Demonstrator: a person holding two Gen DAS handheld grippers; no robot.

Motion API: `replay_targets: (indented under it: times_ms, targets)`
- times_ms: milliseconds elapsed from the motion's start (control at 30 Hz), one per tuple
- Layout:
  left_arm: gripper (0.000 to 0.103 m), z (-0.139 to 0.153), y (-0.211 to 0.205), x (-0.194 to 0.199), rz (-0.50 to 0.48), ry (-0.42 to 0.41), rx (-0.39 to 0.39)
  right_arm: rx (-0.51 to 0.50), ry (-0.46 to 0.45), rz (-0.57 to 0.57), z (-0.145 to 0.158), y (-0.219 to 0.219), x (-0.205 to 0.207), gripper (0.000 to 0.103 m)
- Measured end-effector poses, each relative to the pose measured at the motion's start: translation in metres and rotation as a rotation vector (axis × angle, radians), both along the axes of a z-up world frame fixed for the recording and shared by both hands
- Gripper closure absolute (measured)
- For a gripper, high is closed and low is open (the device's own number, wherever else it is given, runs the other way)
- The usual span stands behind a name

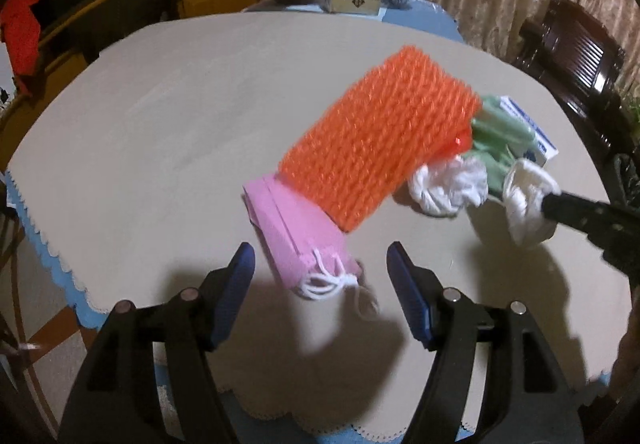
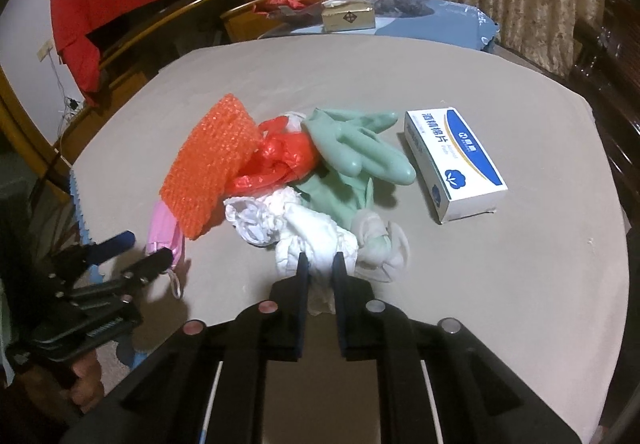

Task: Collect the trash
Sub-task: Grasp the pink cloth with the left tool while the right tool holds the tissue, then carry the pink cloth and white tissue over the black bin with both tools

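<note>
right pinches the white wad, left stands open over the pink mask

left wrist view: your left gripper (image 1: 320,284) stands open, blue pads wide apart with nothing pressed between them. the flat pink face mask with white ear loops (image 1: 296,240) lies on the beige cloth-covered table (image 1: 140,124) just ahead, its near end and loops between the two fingers' lines. its long axis runs from near right to far left, slightly skewed to your reach. the orange bubble-wrap sheet (image 1: 376,136) overlaps its far end and looks blurred. at the right edge, your right gripper (image 1: 548,204) bites into a crumpled white plastic wad (image 1: 524,196).

right wrist view: your right gripper's jaws are nearly together and clamp that white wad (image 2: 316,244), which bulges ahead of the tips. beyond it lie a pale green rubber glove (image 2: 356,148), a crumpled red plastic bag (image 2: 280,156) and a white and blue carton (image 2: 452,164), well to the right. your left gripper (image 2: 132,248) hovers by the mask (image 2: 164,236) at the table's near left edge.

the left hand is plainly nearer the mask; judging from this, roll it to square the pads across the narrow width.
</note>
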State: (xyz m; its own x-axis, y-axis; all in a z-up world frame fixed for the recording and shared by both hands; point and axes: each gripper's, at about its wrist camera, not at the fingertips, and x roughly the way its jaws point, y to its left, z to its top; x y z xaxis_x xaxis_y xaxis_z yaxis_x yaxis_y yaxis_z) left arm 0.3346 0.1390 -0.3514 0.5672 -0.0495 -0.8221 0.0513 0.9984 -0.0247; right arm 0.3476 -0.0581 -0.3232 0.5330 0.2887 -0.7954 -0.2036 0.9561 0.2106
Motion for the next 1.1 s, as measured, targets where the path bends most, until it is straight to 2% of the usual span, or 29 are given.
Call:
replay_targets:
  times_ms: [167, 200, 233, 267, 333, 367, 400, 467, 700, 1100]
  targets:
    - [0.037, -0.014, -0.005, 0.014, 0.004, 0.043, 0.027, 0.005, 0.011, -0.003, -0.002, -0.001, 0.004, 0.091]
    - [0.043, -0.02, -0.004, 0.019, 0.009, 0.067, 0.029, 0.005, 0.012, -0.003, -0.002, -0.001, 0.005, 0.091]
    - [0.056, -0.023, -0.003, 0.022, 0.015, 0.084, 0.025, 0.005, 0.013, -0.002, -0.003, 0.0, 0.005, 0.091]
    - [0.056, -0.024, 0.0, 0.025, 0.023, 0.09, 0.023, 0.005, 0.013, -0.001, -0.003, 0.0, 0.004, 0.091]
    - [0.079, -0.022, 0.002, 0.026, 0.028, 0.089, 0.017, 0.006, 0.012, -0.001, -0.003, 0.0, 0.004, 0.091]
    - [0.083, -0.021, 0.004, 0.027, 0.035, 0.093, 0.01, 0.006, 0.011, -0.001, -0.003, 0.0, 0.004, 0.091]
    - [0.093, -0.02, 0.005, 0.027, 0.041, 0.097, 0.002, 0.007, 0.011, -0.002, -0.003, 0.0, 0.004, 0.091]
    - [0.095, -0.017, 0.009, 0.026, 0.055, 0.105, -0.018, 0.009, 0.008, -0.003, 0.0, 0.0, 0.003, 0.091]
    - [0.095, 0.01, 0.009, 0.007, 0.074, 0.068, -0.016, 0.017, -0.025, -0.011, 0.018, -0.009, -0.005, 0.091]
    - [0.095, 0.085, -0.004, -0.038, 0.076, -0.054, 0.015, 0.044, -0.116, -0.055, 0.075, -0.04, -0.041, 0.091]
